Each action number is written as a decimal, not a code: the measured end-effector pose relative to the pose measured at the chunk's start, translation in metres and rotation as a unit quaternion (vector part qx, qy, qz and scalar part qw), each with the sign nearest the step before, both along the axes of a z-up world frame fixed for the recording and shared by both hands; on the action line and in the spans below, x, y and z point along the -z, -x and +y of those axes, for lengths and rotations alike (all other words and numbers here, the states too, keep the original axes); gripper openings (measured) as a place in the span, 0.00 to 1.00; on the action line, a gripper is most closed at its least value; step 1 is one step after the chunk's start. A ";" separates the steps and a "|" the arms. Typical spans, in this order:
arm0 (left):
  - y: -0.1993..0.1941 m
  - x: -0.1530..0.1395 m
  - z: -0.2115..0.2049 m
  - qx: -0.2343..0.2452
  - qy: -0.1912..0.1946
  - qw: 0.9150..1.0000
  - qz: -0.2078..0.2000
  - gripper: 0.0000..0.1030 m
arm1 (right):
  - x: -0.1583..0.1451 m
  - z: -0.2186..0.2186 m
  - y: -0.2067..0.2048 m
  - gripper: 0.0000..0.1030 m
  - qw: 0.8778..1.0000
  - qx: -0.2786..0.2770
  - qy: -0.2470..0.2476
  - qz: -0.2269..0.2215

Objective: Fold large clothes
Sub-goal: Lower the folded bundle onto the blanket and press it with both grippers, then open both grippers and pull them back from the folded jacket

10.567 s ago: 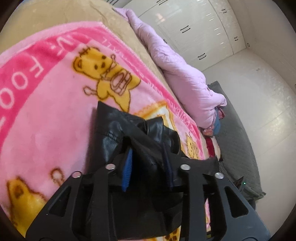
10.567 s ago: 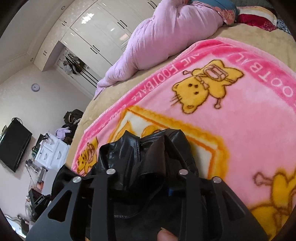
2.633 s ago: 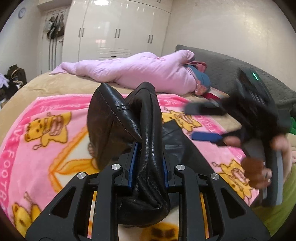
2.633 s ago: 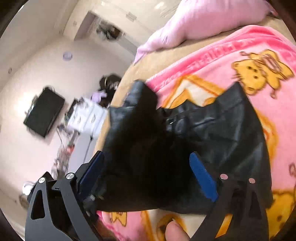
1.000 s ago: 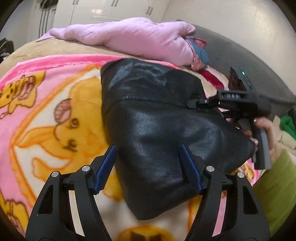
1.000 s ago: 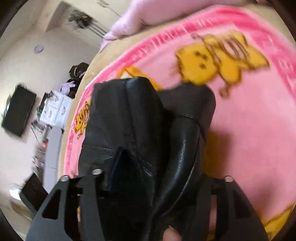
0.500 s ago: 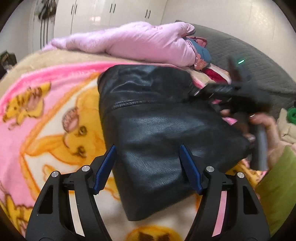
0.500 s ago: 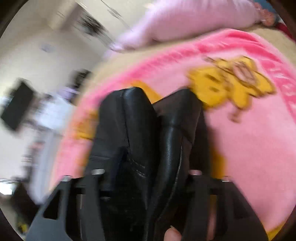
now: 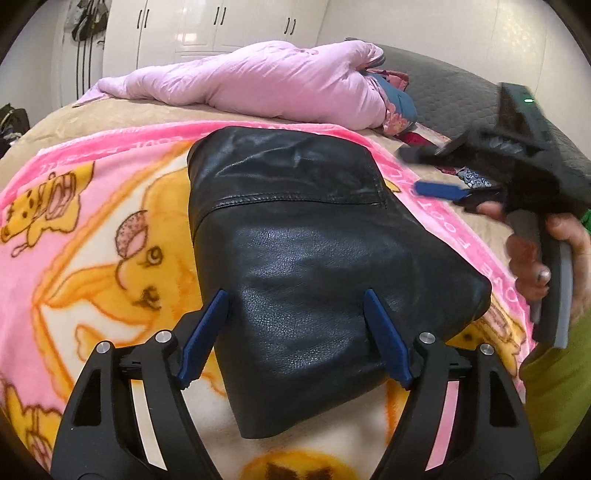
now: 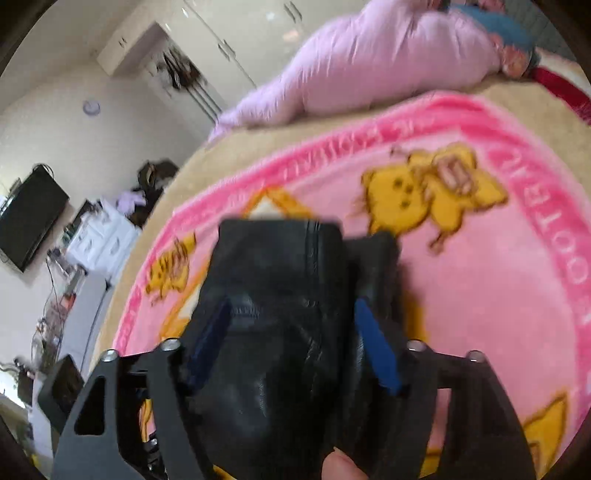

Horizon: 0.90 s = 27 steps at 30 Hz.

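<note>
**Folded black jacket lies on the pink blanket, both grippers apart from it**

On the bed, across a pink blanket (image 9: 92,229) printed with yellow cartoon animals, we see the black leather jacket (image 9: 303,258) lying folded into a compact block, a stitched seam crossing its upper part. From the left wrist view, our left gripper (image 9: 295,332) sits over the jacket's near end; its jaws have just been opening, and the blue pads (image 9: 203,332) stand wide with the leather between them, though neither pad presses on it. Off to the right in that view, a hand (image 9: 546,254) holds the right gripper (image 9: 428,171) by its handle, above the blanket's edge and clear of the jacket, its fingers spread with nothing between them.

The right wrist view is blurred, so we judge with some caution: the right gripper's jaws have just been opening, and the jacket seems to lie below and between the blue pads rather than clamped by them. A rolled pale purple quilt (image 9: 258,81) lies behind the blanket, and white wardrobes (image 9: 214,26) line the far wall.
</note>
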<state>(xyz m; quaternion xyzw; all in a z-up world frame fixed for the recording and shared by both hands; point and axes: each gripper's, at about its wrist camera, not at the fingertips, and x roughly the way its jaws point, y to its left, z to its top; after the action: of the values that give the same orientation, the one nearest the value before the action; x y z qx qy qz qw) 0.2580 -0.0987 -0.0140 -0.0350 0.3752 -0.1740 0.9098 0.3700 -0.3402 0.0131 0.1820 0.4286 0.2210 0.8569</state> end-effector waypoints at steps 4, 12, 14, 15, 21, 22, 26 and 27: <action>0.001 -0.001 0.000 0.001 0.001 1.000 0.000 0.66 | 0.020 0.010 -0.009 0.62 0.999 0.010 0.034 0.024; 0.003 -0.004 -0.005 0.004 -0.001 1.000 -0.009 0.67 | 0.008 0.016 0.003 0.09 0.999 0.003 0.024 -0.040; 0.004 -0.007 -0.008 0.011 0.003 1.000 -0.012 0.67 | -0.011 0.008 0.012 0.09 0.997 0.003 0.000 -0.072; 0.004 -0.008 -0.010 0.016 0.005 1.000 -0.015 0.68 | -0.018 0.004 0.014 0.09 0.996 0.005 -0.009 -0.085; 0.005 -0.004 -0.029 0.041 -0.015 0.999 -0.020 0.69 | 0.015 -0.014 -0.002 0.09 0.996 0.041 0.060 -0.046; 0.007 -0.004 -0.033 0.045 -0.019 0.998 -0.025 0.69 | 0.023 -0.016 -0.005 0.10 0.996 0.044 0.068 -0.035; 0.008 -0.004 -0.034 0.048 -0.017 0.998 -0.025 0.69 | 0.048 -0.017 -0.008 0.22 0.992 0.061 0.107 -0.004; 0.008 -0.005 -0.034 0.047 -0.015 0.998 -0.024 0.69 | 0.051 -0.014 -0.006 0.24 0.992 0.063 0.111 0.000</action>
<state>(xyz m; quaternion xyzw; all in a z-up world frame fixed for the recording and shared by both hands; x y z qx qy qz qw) 0.2505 -0.1327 -0.0094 0.0008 0.3571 -0.2116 0.9098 0.3764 -0.3545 -0.0374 0.1122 0.4383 0.1172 0.8841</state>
